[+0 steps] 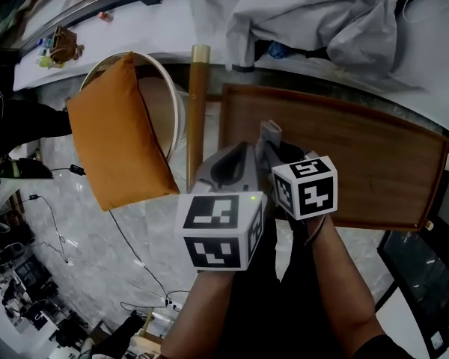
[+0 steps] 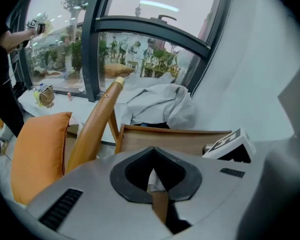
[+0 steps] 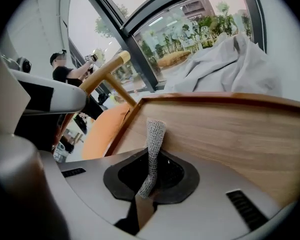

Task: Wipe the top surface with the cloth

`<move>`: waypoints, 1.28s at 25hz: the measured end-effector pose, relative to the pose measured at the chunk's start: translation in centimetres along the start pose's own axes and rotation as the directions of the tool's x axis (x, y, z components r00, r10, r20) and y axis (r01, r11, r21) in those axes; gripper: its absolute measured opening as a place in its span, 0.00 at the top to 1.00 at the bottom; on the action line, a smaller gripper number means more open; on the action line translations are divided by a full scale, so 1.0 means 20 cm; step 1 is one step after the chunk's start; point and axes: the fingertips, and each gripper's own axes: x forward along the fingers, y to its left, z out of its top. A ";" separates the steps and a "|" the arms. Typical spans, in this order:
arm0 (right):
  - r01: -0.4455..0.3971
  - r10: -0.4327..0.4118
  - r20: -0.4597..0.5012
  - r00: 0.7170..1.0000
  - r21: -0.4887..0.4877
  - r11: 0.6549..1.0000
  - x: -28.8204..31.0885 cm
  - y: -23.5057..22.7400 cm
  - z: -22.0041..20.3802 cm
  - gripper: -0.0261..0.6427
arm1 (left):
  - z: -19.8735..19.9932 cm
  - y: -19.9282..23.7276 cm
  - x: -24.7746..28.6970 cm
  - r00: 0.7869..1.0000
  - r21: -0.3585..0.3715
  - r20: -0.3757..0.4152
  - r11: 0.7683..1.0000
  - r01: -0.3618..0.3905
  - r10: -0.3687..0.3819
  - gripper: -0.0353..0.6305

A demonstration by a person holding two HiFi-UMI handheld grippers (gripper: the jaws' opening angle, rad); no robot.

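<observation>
Grey knit cloth (image 3: 153,149) stands pinched in the clenched right gripper (image 3: 142,196) over the wooden top's (image 3: 230,134) near-left corner, the top's long axis stretching away to the right, while the left gripper (image 2: 157,199), jaws together, hangs just off that corner.

Two claws (image 1: 242,152) (image 1: 270,134), one cloth (image 3: 153,149), one table (image 1: 359,155), one cushion (image 1: 120,133).

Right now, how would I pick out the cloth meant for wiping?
Find the brown rectangular wooden tabletop with a raised rim. Over its near edge, the right gripper pinches a narrow grey knitted cloth strip standing up from its jaws. Unlike the big crumpled pale sheet behind, it is small and mesh-textured.
</observation>
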 end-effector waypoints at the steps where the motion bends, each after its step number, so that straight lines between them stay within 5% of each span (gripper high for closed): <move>1: 0.010 -0.010 0.001 1.000 -0.001 1.000 -0.02 -0.03 0.00 0.91 | -0.01 -0.02 0.02 1.000 0.001 -0.007 1.000 0.005 -0.005 0.93; 11: 0.109 -0.109 -0.006 0.994 0.010 0.994 -0.30 -0.41 -0.10 0.91 | -0.20 -0.17 0.27 0.994 -0.026 -0.110 1.000 0.008 -0.011 0.93; 32: 0.312 -0.315 0.022 0.949 0.087 0.946 -0.95 -1.26 -0.34 0.91 | -0.41 -1.18 0.69 0.962 0.073 -0.218 0.980 0.186 -0.166 0.93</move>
